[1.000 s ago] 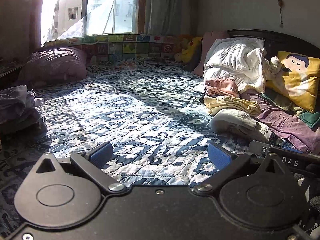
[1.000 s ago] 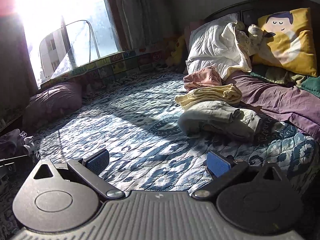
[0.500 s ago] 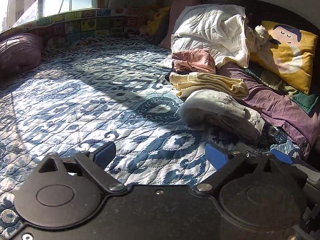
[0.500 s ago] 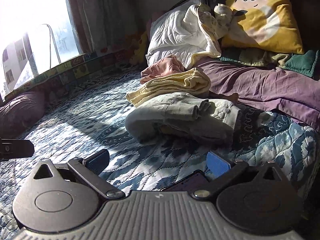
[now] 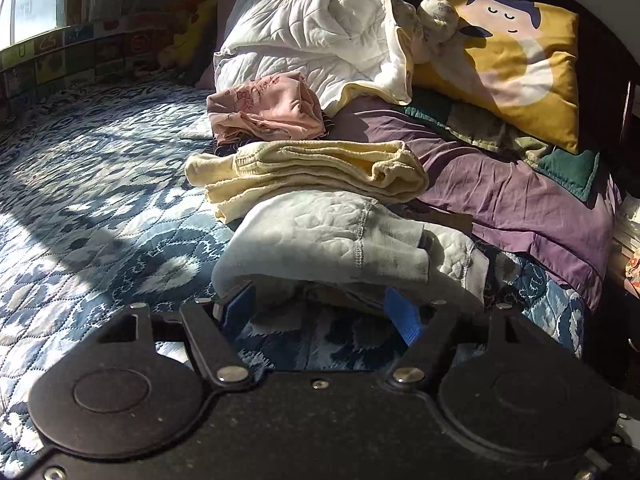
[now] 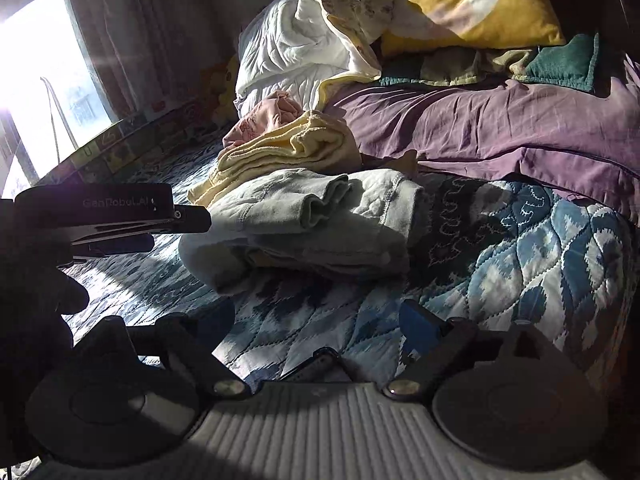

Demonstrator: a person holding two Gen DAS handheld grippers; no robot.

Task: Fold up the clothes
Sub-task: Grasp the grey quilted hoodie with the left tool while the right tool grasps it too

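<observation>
Both grippers are low over the bed, in front of a row of folded clothes.

In the left wrist view the left gripper (image 5: 320, 312) has its fingers wide apart, and their blue pads are at the near edge of the grey-white garment (image 5: 340, 236), holding nothing. Behind it lie the yellow garment (image 5: 308, 172) and then the pink garment (image 5: 264, 108), all on the blue patterned quilt (image 5: 100, 200). This view shows the whole yellow pillow (image 5: 512, 60) with a cartoon face and the white duvet (image 5: 312, 32). The right wrist view shows the right gripper (image 6: 316, 324) with fingers also wide and empty, a little apart from the grey-white garment (image 6: 312, 216). Only here the body of the left gripper (image 6: 100, 216) is seen from the side, and also the bright window (image 6: 36, 80). The purple sheet (image 6: 500, 132) lies at the right of the clothes.
</observation>
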